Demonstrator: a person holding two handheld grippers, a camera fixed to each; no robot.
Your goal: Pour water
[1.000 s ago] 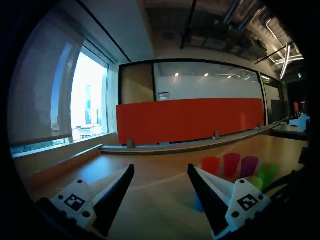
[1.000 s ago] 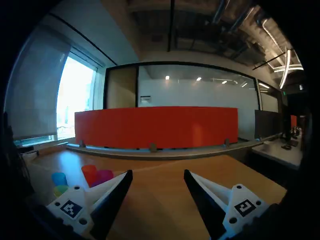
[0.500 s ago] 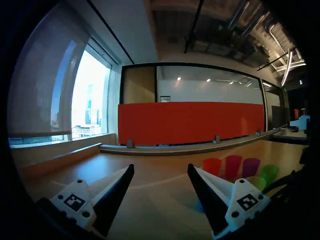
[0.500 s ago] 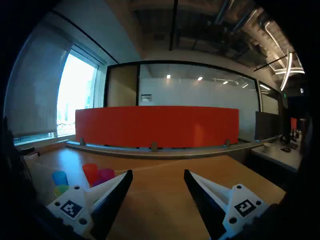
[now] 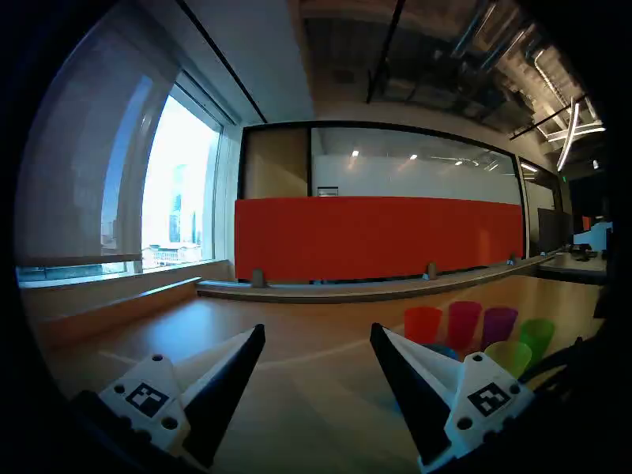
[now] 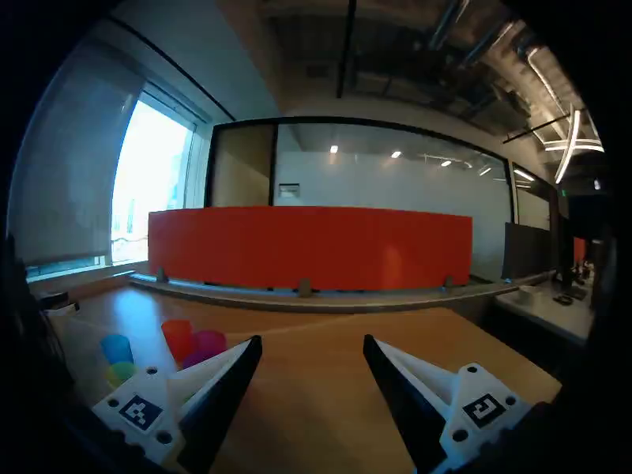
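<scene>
Several coloured plastic cups stand together on the wooden table [image 5: 316, 371]: an orange cup [image 5: 422, 324], a pink cup [image 5: 464, 321], a purple cup [image 5: 499, 325], a green cup [image 5: 537, 336] and a yellow-green cup [image 5: 508, 356] in the left gripper view, ahead and right of my left gripper [image 5: 316, 347], which is open and empty. A blue cup [image 5: 442, 350] peeks out behind its right finger. In the right gripper view a blue cup [image 6: 117, 347], an orange cup [image 6: 177, 338] and a pink cup [image 6: 209, 344] sit at the lower left, left of my open, empty right gripper [image 6: 310, 355].
A long orange divider panel [image 5: 379, 237] runs along the table's far edge. A bright window [image 5: 174, 197] is on the left. Another desk [image 6: 545, 304] stands at the right.
Both views have tilted slightly downward, so the cups appear a little higher and more of them shows. Both grippers stay open.
</scene>
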